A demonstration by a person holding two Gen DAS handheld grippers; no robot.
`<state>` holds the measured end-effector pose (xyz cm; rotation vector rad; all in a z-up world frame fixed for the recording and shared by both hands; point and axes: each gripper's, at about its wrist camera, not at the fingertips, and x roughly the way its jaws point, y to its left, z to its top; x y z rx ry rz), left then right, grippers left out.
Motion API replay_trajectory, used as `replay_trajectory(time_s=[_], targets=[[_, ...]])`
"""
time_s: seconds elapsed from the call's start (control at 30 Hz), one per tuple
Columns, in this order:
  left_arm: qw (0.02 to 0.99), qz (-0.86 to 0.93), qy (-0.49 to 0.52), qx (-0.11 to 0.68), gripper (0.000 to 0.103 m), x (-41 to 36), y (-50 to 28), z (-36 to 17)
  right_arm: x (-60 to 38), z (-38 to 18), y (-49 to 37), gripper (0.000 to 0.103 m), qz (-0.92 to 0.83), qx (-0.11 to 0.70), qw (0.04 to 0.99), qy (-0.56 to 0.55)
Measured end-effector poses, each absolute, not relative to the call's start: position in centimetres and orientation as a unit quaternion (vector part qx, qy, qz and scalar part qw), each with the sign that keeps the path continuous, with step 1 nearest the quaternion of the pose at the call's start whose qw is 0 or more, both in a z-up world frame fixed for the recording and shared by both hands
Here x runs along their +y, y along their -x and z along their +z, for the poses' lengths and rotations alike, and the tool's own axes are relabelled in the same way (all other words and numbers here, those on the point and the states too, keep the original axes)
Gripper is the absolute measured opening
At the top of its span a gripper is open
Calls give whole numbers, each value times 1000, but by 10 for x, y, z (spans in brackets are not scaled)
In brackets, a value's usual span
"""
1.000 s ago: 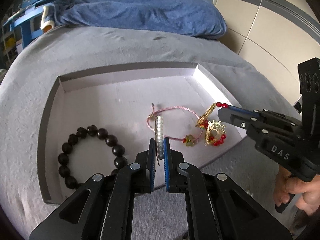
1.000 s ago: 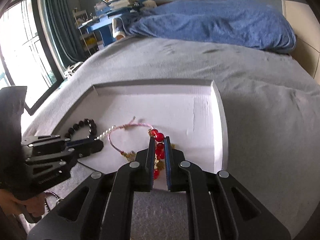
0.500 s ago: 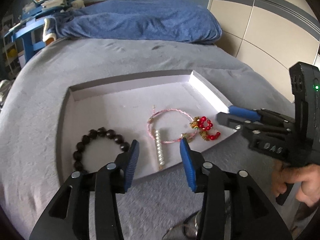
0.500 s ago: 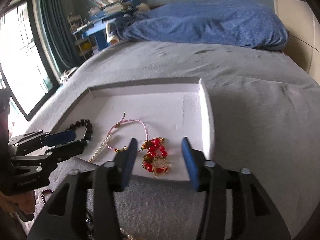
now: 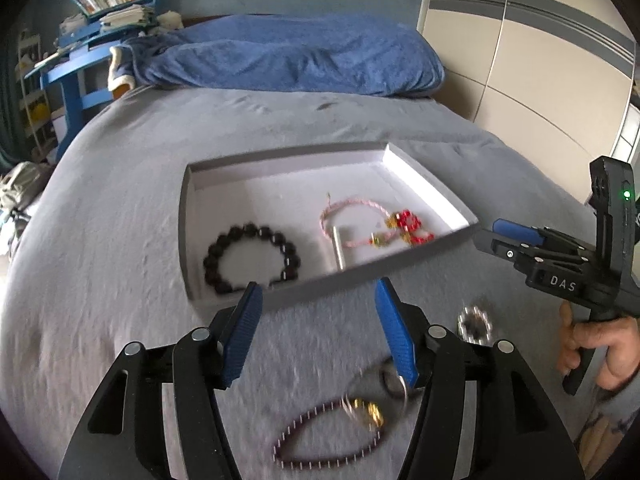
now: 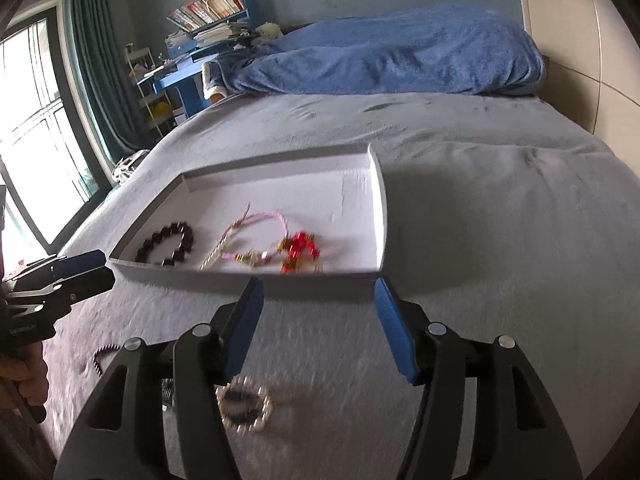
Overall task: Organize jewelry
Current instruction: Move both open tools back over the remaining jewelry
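Note:
A shallow grey tray (image 5: 185,220) (image 6: 382,216) lies on the bed. In it are a black bead bracelet (image 5: 248,229) (image 6: 168,240), a pearl strand (image 5: 338,248) (image 6: 214,254), a pink cord bracelet (image 5: 352,202) (image 6: 276,216) and a red-and-gold bead piece (image 5: 408,220) (image 6: 300,246). My left gripper (image 5: 318,285) hovers short of the tray's near wall, jaws opening, nothing between them. My right gripper (image 6: 318,283) stands the same way at the tray's near right corner, jaws opening and empty. Each shows in the other's view: the right gripper (image 5: 492,236), the left gripper (image 6: 92,270).
Loose pieces lie on the grey blanket near me: a dark red bead strand (image 5: 320,460) (image 6: 104,350), a gold clasp piece (image 5: 364,408) and a small beaded ring bracelet (image 5: 474,326) (image 6: 244,404). A blue duvet (image 5: 288,60) lies at the far end, with a wardrobe (image 5: 540,60) to the right.
The left gripper let go of the pearl strand and the right let go of the red bead piece; both now lie in the tray. Both grippers opened and drew back from it.

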<state>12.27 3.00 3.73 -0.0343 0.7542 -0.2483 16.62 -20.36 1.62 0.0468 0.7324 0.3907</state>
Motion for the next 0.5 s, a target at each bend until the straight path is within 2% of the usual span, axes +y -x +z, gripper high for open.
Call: replay_trajectory(time_s=[0.4,0.47,0.5], targets=[[907,-125,26,401,61,41,-78,11,-189,-6,-123,59,204,383,901,-24],[907,-119,24,403,71,44,-74,9,-187,-8,-119,59,207,385,899,-24],[908,-118,24,401,72,45,-72,8,-187,-8,-118,59,208,385,899,-23]])
